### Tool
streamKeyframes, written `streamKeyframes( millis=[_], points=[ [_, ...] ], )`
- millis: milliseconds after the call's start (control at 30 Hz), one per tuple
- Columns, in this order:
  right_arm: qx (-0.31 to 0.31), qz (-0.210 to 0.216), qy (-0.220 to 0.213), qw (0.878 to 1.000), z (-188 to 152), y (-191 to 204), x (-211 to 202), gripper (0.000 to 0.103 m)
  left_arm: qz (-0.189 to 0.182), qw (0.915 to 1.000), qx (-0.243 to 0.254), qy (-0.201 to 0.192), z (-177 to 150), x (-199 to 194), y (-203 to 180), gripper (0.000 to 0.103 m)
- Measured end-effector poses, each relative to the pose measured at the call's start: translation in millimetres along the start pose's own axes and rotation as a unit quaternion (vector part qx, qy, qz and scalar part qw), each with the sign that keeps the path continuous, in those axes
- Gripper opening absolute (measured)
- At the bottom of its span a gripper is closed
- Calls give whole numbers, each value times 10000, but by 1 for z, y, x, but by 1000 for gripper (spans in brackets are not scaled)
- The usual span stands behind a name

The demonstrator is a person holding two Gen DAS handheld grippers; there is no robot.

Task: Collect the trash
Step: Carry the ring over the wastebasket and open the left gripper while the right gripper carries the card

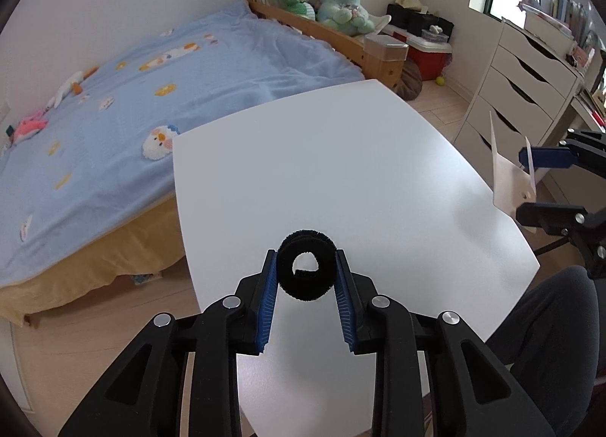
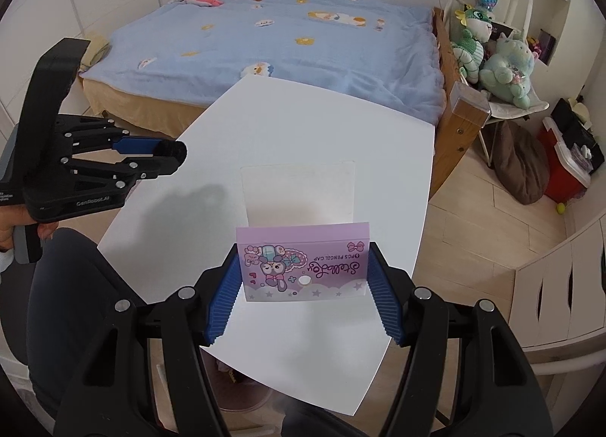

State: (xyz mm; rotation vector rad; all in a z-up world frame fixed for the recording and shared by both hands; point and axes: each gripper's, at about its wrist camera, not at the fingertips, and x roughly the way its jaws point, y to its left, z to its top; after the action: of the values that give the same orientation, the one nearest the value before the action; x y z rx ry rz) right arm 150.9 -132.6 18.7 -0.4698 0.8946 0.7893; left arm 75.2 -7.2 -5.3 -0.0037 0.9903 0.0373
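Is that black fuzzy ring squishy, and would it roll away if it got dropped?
Probably squishy: the black fuzzy ring looks like a soft strap coiled up, and it sits pinched between the left gripper's blue pads. It seems light for its size. Being round, it might roll a little on the smooth white table, though the fuzz and loose inner end would likely stop it.

A white worktop (image 1: 341, 156) with rounded corners stands on a pale wood floor (image 2: 473, 232); its far edge sits just beside a bed (image 1: 151, 96) under a blue blanket; nothing lies on the worktop's surface except soft shadows near its left edge.
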Motion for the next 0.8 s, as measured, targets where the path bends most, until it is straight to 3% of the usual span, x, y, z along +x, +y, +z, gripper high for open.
streamKeyframes(
  millis=[400, 800],
  points=[
    [-254, -58, -550, 9981, -33, 28, -47, 63, -172, 9971, 317, -676, -42, -64, -31, 29],
    [-316, 15, -844, 9959, -87, 61, -81, 63, -375, 9939, 354, -971, -87, -91, -52, 29]
  ],
)
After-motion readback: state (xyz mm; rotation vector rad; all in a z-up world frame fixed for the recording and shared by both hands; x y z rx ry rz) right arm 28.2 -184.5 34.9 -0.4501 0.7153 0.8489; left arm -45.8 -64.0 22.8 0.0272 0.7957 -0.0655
